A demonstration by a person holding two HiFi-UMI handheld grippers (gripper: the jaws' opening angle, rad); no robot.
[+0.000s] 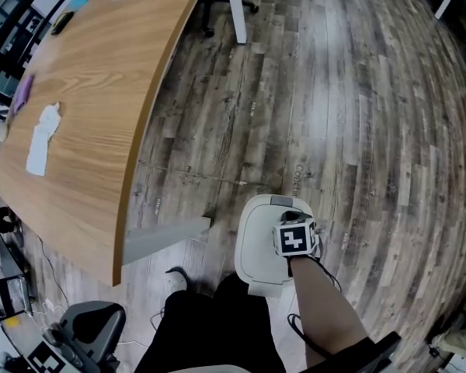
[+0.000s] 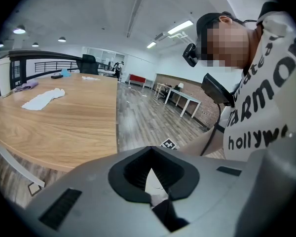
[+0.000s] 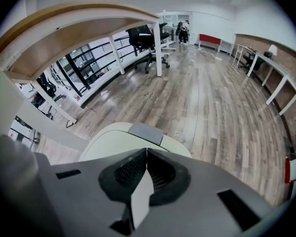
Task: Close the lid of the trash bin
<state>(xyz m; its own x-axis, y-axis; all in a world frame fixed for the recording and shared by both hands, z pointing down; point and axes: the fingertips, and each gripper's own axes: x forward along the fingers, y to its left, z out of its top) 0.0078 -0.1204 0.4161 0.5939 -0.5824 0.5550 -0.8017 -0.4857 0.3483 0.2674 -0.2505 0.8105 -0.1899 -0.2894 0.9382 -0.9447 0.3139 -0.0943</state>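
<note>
The trash bin (image 1: 258,243) stands on the wood floor beside the table's corner, right in front of the person's legs. Its pale lid (image 3: 113,137) lies down flat on the bin, with a grey tab (image 3: 146,133) at its far edge. My right gripper (image 1: 295,225) is over the lid's right half, shut, with nothing between its jaws; whether it touches the lid I cannot tell. In its own view the right gripper (image 3: 147,151) points low across the lid. My left gripper (image 1: 74,340) hangs at the lower left, far from the bin, and is shut and empty (image 2: 150,150).
A large curved wooden table (image 1: 101,92) fills the left, with a white cloth (image 1: 43,140) and a purple cloth (image 1: 22,92) on it. A white table leg (image 1: 235,6) stands beyond. An office chair (image 3: 143,36) and white desks (image 3: 271,78) are further off.
</note>
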